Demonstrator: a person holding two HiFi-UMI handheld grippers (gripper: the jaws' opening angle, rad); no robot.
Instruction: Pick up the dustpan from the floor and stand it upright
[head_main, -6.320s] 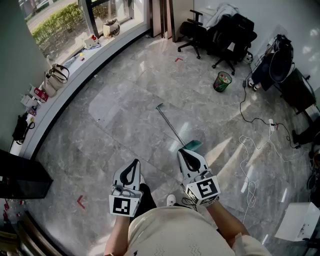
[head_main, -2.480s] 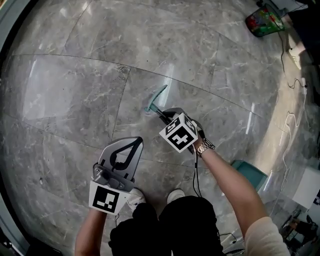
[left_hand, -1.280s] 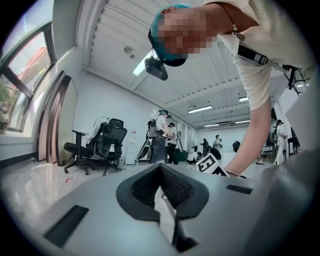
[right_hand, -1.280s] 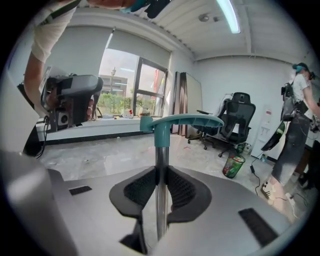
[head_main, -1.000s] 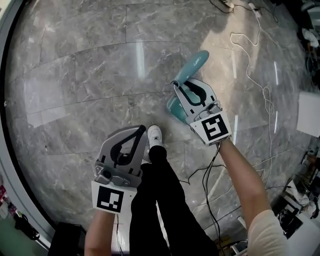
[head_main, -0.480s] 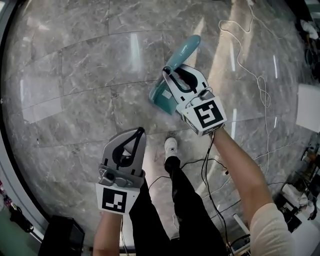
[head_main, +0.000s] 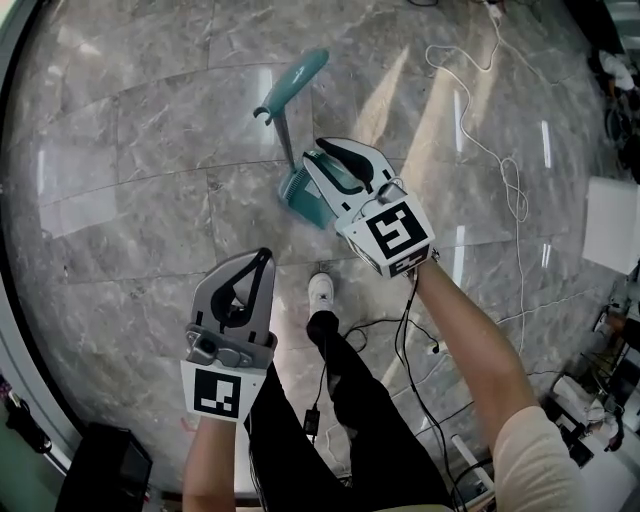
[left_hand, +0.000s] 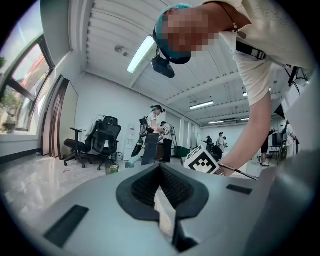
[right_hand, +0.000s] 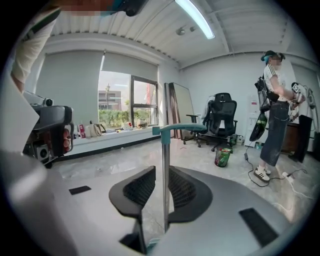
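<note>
The teal dustpan (head_main: 298, 192) rests on the marble floor with its metal pole (head_main: 283, 140) rising to a teal grip (head_main: 295, 78). My right gripper (head_main: 318, 160) hovers at the pan's right side. In the right gripper view the pole (right_hand: 165, 195) stands upright between the jaws of the right gripper (right_hand: 161, 172), which are opening, with thin gaps on both sides. The grip (right_hand: 177, 129) tops the pole. My left gripper (head_main: 265, 256) hangs lower left, away from the dustpan. The left gripper (left_hand: 160, 167) is shut, with nothing in it.
A white cable (head_main: 480, 110) loops over the floor at the right, and a black cable (head_main: 400, 330) trails by the person's shoe (head_main: 320, 290). A green bin (right_hand: 222, 156), office chairs (right_hand: 217, 120) and a standing person (right_hand: 274, 100) are farther off.
The right gripper and the dustpan have shifted left in the head view. The pole now shows, with the grip farther toward the upper left. The left gripper stays shut.
</note>
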